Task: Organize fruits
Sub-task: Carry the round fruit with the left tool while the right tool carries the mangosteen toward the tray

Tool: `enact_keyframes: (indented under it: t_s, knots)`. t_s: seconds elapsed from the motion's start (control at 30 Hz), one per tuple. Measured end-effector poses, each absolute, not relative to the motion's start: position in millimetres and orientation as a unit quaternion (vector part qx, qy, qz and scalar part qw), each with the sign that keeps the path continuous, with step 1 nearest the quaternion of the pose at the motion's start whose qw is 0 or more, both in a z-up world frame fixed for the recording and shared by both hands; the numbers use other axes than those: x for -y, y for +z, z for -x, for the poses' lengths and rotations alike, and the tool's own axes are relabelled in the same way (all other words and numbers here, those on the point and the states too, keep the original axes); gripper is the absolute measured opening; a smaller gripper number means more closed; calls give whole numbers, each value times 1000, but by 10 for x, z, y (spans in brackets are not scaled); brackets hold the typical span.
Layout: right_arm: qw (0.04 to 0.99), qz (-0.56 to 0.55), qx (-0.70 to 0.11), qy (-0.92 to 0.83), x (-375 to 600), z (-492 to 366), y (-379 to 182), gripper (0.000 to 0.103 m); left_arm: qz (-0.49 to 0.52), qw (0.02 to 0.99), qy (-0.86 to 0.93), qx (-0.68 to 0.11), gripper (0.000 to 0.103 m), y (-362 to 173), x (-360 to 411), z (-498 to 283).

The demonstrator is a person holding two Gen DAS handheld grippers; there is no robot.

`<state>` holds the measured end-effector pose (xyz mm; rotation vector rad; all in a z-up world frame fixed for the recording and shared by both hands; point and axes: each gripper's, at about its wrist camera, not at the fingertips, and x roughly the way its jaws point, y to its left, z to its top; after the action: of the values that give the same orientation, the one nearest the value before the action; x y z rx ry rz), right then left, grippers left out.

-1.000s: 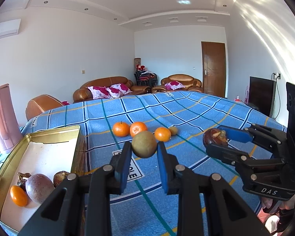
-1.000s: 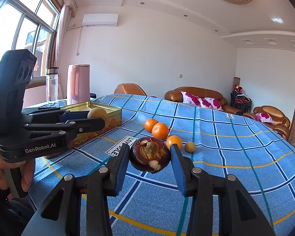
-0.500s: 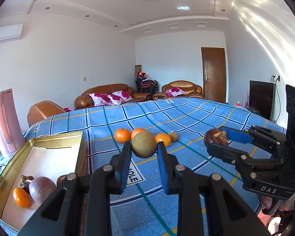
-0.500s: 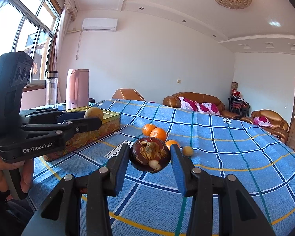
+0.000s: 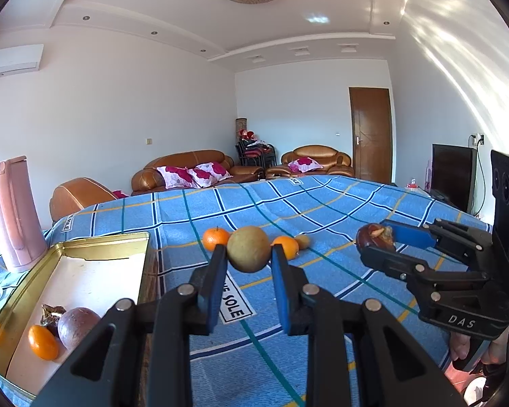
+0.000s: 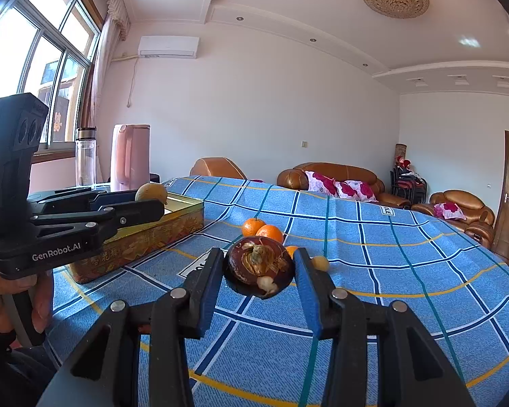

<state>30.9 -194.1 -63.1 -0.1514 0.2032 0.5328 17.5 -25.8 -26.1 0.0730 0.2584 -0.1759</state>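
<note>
While left tool (image 5: 248, 263) grips pear (image 5: 248, 248) | right tool (image 6: 259, 273) grips mangosteen (image 6: 259, 268)

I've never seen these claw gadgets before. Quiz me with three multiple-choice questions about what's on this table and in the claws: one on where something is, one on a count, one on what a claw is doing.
1. Where is the gold tin?
A. beside the pink jug
B. on the sofa
C. on the floor

2. How many fruits lie in the tin?
A. none
B. three
C. six

3. What is the right claw doing?
A. hanging empty
B. gripping a dark brown mangosteen
C. holding a bottle

Answers:
1. A, the tin sits on the blue checked tablecloth next to the jug.
2. B, a small orange fruit, a purple passion fruit and a dark one behind them.
3. B, both pads press the mangosteen's sides.
</note>
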Motion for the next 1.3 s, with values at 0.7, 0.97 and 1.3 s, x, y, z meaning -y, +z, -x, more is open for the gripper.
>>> enact_keyframes:
  t_s: [0.7, 0.97, 1.3]
  knots:
    - [948, 95, -97, 289, 1638, -304, -484, 44, -28, 989, -72, -126, 28, -194, 92, -158]
    - [942, 97, -99, 305, 1503, -311, -432, 44, -24, 990, -61, -126, 28, -168, -5, -122]
    - [932, 102, -102, 332, 1235, -327, -397, 45, -13, 991, -37, -131, 28, -179, -237, -84]
